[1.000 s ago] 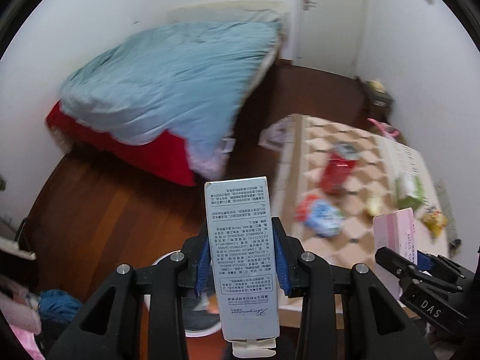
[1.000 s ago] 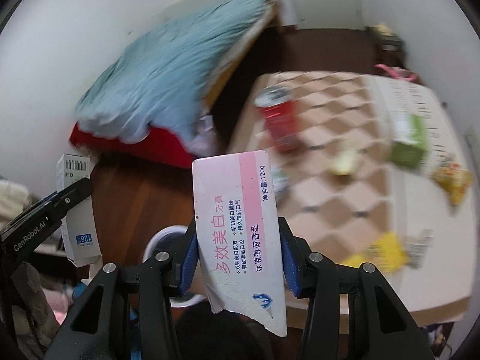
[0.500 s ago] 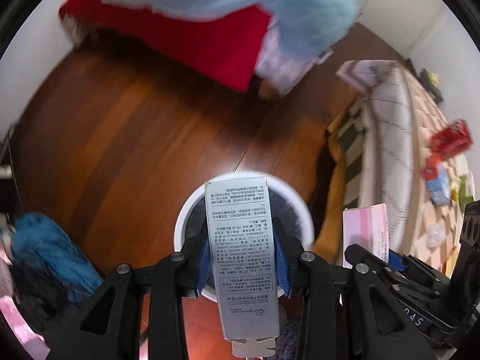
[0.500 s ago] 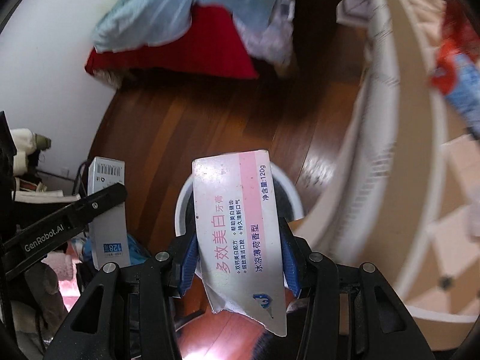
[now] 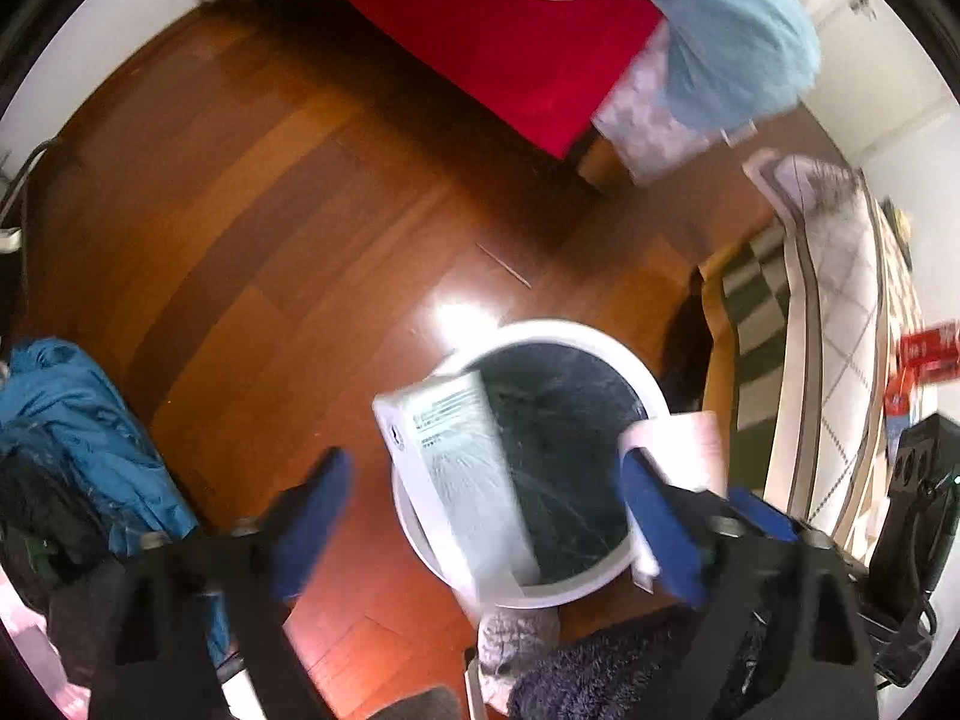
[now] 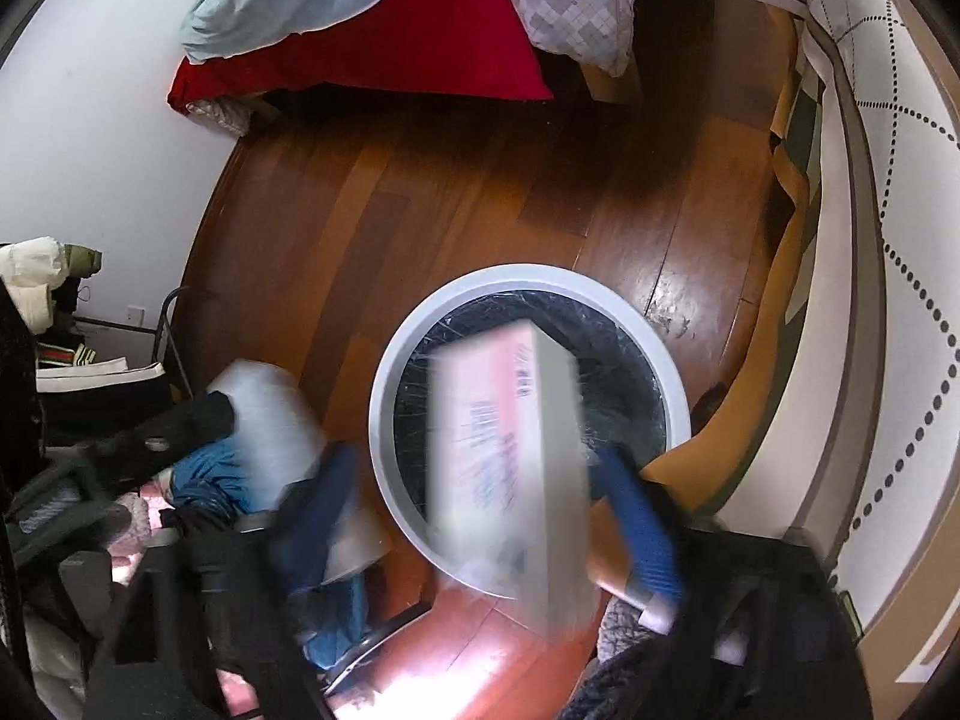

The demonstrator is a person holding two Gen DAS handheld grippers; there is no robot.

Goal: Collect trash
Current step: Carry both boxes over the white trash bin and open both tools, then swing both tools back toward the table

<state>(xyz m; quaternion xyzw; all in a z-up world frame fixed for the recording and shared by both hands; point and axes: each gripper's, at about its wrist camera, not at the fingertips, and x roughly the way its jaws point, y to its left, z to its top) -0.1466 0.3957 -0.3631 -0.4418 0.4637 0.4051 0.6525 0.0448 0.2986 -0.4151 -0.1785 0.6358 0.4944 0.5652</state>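
Bin (image 6: 384,396) on floor (image 6: 480,192) — bed (image 6: 420,60) behind, table (image 6: 888,240) right, boxes (image 6: 510,450) above bin.

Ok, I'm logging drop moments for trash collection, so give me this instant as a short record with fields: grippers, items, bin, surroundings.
left gripper: open, jaws spread wide above the bin
right gripper: open, jaws spread wide above the bin
grey box: blurred, loose between the left jaws, over the bin's near rim
pink box: blurred, loose between the right jaws, over the bin opening
bin: round, white rim, dark liner, on the wooden floor
surroundings: bed with red sheet, blue cloth pile
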